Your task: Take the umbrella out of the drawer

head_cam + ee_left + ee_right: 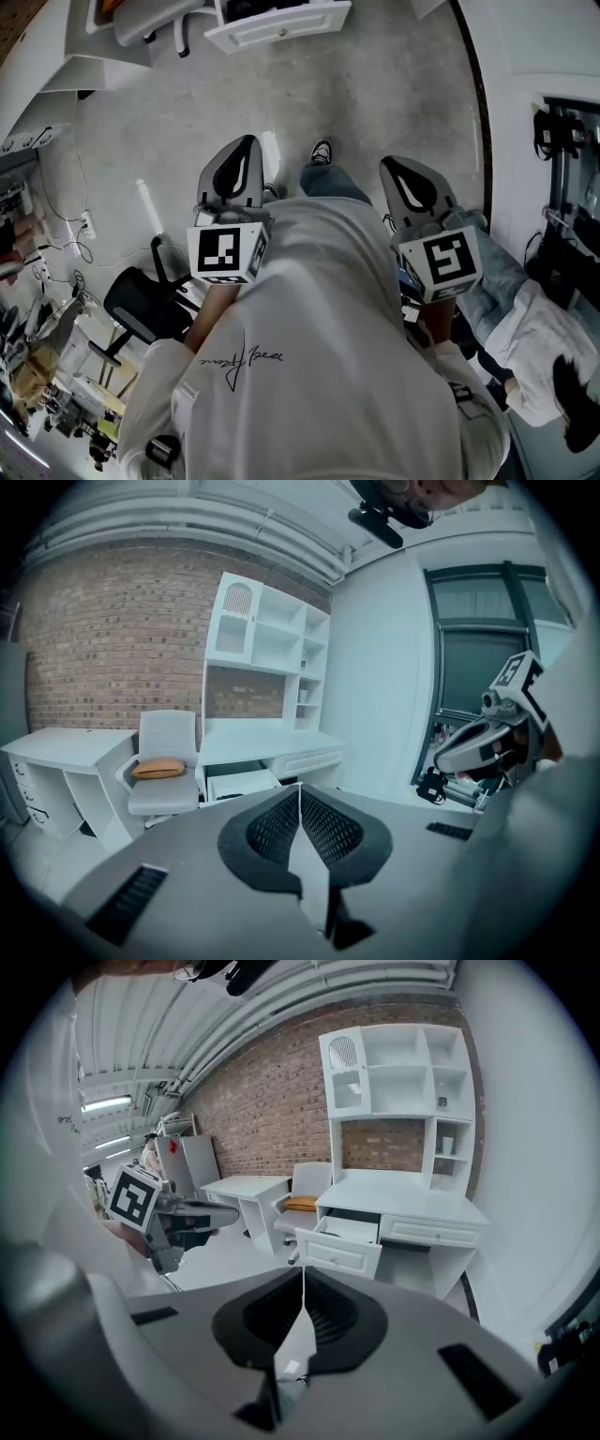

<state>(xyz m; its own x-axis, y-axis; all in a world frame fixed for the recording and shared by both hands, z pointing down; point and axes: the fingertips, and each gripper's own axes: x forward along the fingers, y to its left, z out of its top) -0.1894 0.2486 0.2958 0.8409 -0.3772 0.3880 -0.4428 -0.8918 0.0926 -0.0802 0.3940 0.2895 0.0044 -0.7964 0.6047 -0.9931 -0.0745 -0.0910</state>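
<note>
Where each gripper view looks along its own jaws, both pairs are found fully closed. The left gripper (pixel 300 789) has its jaws tip to tip, with nothing between them and nothing touched. The right gripper (pixel 303 1274) is in the same condition: jaws together, empty, in contact with no object. In the head view both grippers are held side by side in front of the person, above the bare concrete floor (pixel 384 84) and well apart from the furniture.

Containers: a white drawer (pixel 339 1255) stands pulled out from under the white counter (pixel 403 1199), its front panel facing the room. From the head view a dark mass (pixel 267 7) lies inside this drawer, cut off by the frame edge. It cannot be confirmed as the umbrella from what shows, and no other view looks into the drawer. Neither gripper is near it. A second drawer (pixel 427 1232), beside the open one, is shut, so its contents are not visible. The hutch shelves (pixel 394 1072) above the counter hold a few small items, too small to identify.

Other items: a white chair (pixel 167 752) stands just beside the counter and carries a tan cushion (pixel 157 768) on its seat. A black office chair (pixel 141 305) stands at the person's left.
</note>
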